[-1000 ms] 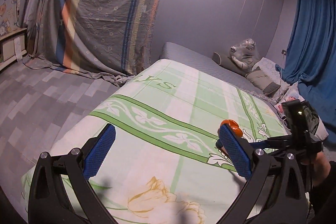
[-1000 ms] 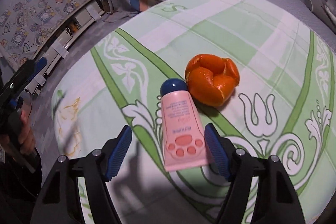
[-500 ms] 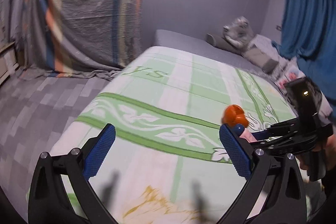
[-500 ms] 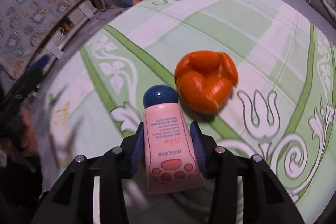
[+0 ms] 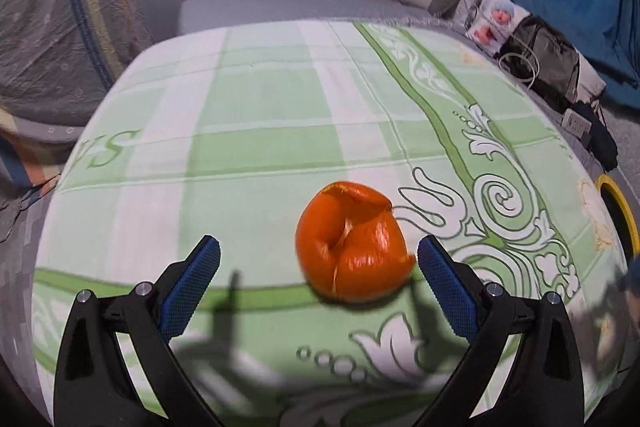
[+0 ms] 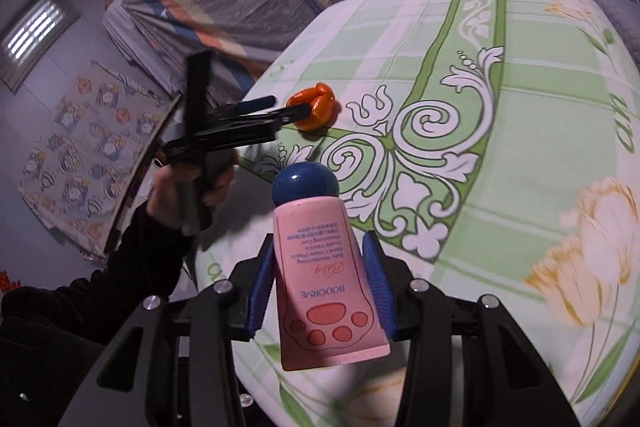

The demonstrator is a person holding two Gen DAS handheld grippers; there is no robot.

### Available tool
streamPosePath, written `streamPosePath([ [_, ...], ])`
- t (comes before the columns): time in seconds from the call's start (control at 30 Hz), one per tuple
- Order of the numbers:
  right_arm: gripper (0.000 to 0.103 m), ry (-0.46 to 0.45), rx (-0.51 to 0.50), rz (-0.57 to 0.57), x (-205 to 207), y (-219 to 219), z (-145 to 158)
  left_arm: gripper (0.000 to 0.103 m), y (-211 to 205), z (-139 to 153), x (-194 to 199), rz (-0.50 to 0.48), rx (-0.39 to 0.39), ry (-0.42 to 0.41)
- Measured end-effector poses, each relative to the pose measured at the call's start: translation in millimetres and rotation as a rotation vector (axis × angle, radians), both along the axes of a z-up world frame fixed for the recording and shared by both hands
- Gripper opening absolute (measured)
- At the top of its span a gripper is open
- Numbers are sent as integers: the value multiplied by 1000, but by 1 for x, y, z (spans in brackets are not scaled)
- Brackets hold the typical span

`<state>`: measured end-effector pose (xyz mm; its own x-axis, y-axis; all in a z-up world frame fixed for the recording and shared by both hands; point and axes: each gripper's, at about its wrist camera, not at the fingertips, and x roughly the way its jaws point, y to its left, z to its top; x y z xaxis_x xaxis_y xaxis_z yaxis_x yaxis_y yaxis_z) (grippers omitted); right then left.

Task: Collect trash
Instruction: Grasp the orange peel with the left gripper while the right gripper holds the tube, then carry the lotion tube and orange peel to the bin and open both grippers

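Orange peel [image 5: 352,241] — a curled, hollow shell of citrus rind — lies on the green-and-white patterned bedspread [image 5: 280,115], and everything else here is placed against it. The left gripper [image 5: 318,285] is spread wide around the peel, one blue pad [image 5: 190,287] well off to the peel's left and the other [image 5: 448,285] just beside its right edge; neither pad touches it, and nothing is held. From the right wrist view the same peel [image 6: 314,107] sits farther up the spread, with the tips of the left gripper [image 6: 280,111] reaching it and a hand [image 6: 188,187] in a dark sleeve [image 6: 80,291] on the handle.

Nearer than the peel, lifted off the bedspread, the right gripper [image 6: 320,287] is clamped on a pink tube [image 6: 328,283] with a blue cap [image 6: 306,183] — both pads press its sides, paw print toward the camera. Right of the peel, at the bed's edge, a yellow rim [image 5: 618,207] shows.
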<state>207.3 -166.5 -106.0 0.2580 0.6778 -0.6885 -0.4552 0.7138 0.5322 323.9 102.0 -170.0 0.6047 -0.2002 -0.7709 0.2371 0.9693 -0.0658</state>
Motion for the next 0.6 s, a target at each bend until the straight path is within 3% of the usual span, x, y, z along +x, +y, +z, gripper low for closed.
streamPosePath([
  [0.13,41,-10,53,-38,-12,-13,3,92,-1,-13,22,-5,-39,80],
  [0.17,41,-13,61,-47,-14,-16,3,87,-2,-14,25,-1,-41,84],
  [0.2,41,-14,65,-53,-14,-19,4,67,-2,-15,25,-9,-47,90],
  [0.23,41,-12,74,-58,-15,-22,5,53,-2,-16,26,-9,-44,102],
  [0.33,41,-13,90,-68,-16,-23,4,43,1,-16,23,6,-41,93],
  [0.47,41,-20,115,-87,-18,-29,4,38,8,-8,12,32,-73,70],
  [0.6,41,-30,169,-162,-21,-56,4,38,-10,19,-15,-17,-85,-5],
])
